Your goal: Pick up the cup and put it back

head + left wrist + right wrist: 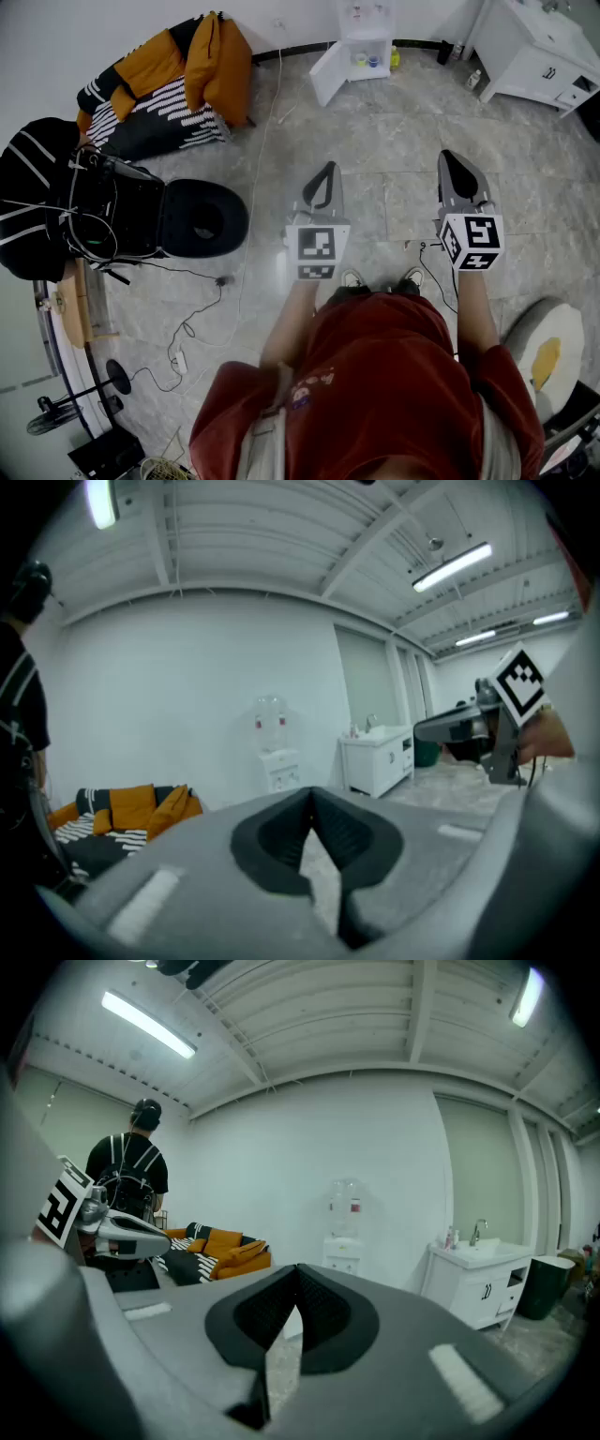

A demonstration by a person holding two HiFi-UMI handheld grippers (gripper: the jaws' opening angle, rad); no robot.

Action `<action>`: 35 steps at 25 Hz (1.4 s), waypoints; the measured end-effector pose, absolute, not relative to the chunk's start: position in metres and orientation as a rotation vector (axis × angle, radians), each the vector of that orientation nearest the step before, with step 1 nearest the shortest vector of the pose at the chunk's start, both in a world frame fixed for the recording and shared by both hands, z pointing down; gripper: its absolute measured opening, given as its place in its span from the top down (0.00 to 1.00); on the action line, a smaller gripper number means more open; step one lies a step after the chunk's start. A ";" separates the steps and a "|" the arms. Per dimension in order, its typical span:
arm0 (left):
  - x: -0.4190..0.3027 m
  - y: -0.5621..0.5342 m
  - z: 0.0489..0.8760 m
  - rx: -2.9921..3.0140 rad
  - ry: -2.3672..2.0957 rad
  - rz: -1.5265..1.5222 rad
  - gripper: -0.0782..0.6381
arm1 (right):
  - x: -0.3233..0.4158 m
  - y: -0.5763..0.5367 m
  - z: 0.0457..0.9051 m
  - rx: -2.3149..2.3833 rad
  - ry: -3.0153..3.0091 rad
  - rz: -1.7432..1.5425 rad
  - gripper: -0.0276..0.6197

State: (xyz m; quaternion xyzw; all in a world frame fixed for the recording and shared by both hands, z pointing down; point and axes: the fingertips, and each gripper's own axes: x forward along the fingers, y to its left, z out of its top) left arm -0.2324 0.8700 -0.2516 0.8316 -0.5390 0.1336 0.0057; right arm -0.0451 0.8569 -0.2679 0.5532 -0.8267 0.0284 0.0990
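Left tongs (327,169) and right tongs (448,156) are both clenched on nothing, side by side above the floor (375,141). No cup shows for certain. Small things (366,60) stand in the open white cabinet (364,37) well ahead, roughly between both.

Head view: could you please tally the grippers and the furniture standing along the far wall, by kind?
Grey two-jaw grippers: 2, left gripper and right gripper
Black-and-white striped couch with orange cushions: 1
White water dispenser: 1
White sink cabinet: 1
Total: 5
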 end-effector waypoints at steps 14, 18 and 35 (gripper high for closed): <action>-0.281 0.884 -0.222 2.532 -1.653 0.390 0.89 | -0.090 0.874 -0.229 1.644 -2.390 0.248 0.96; -0.287 0.890 -0.210 2.527 -1.624 0.391 0.89 | -0.092 0.882 -0.221 1.657 -2.370 0.258 0.96; -0.236 0.792 -0.177 2.494 -1.567 0.403 0.89 | -0.043 0.777 -0.187 1.665 -2.400 0.374 0.96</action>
